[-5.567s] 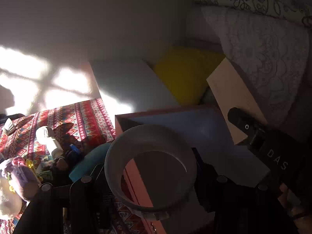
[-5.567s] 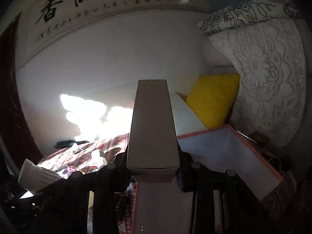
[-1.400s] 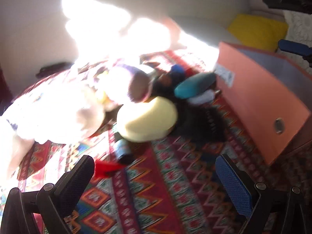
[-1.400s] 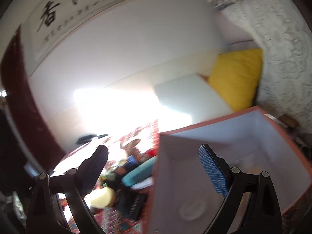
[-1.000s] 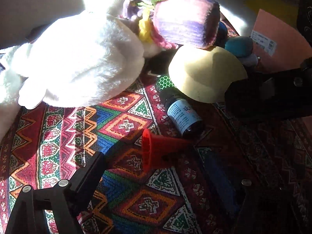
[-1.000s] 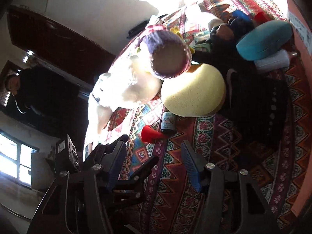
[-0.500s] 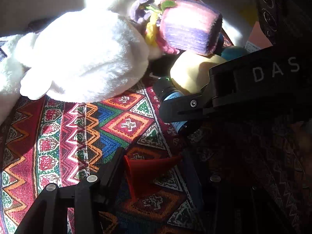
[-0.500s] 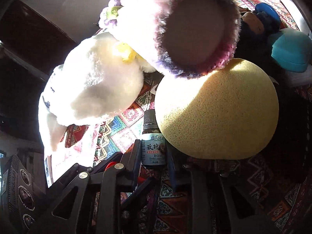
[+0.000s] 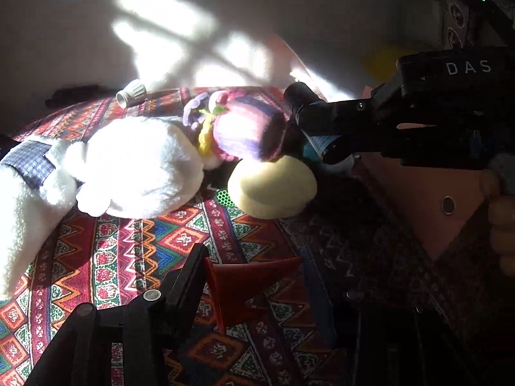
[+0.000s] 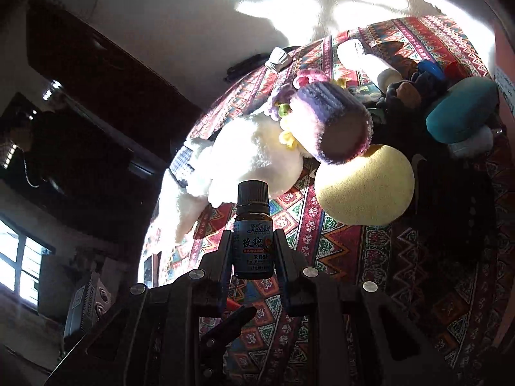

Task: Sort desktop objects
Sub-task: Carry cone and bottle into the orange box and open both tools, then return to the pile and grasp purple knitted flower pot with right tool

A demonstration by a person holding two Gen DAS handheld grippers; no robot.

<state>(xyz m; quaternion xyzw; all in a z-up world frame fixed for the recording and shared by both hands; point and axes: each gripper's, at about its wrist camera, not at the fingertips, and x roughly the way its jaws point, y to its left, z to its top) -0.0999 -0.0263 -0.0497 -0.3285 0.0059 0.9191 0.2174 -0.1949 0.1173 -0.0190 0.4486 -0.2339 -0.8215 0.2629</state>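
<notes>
My left gripper is shut on a small red funnel and holds it just above the patterned cloth. My right gripper is shut on a small dark glass bottle with a blue ROSE label and black cap, lifted off the cloth. That bottle also shows in the left wrist view, held at the upper right above the pile. A white plush toy, a purple knitted cup and a yellow sponge lie in the middle.
An orange box stands at the right. A teal case, a white bottle, a white cap and dark items lie on the cloth. The wall is behind.
Both grippers have risen from the cloth with their loads. The right gripper lifted the bottle up and toward the box; the left holds the funnel slightly higher.
</notes>
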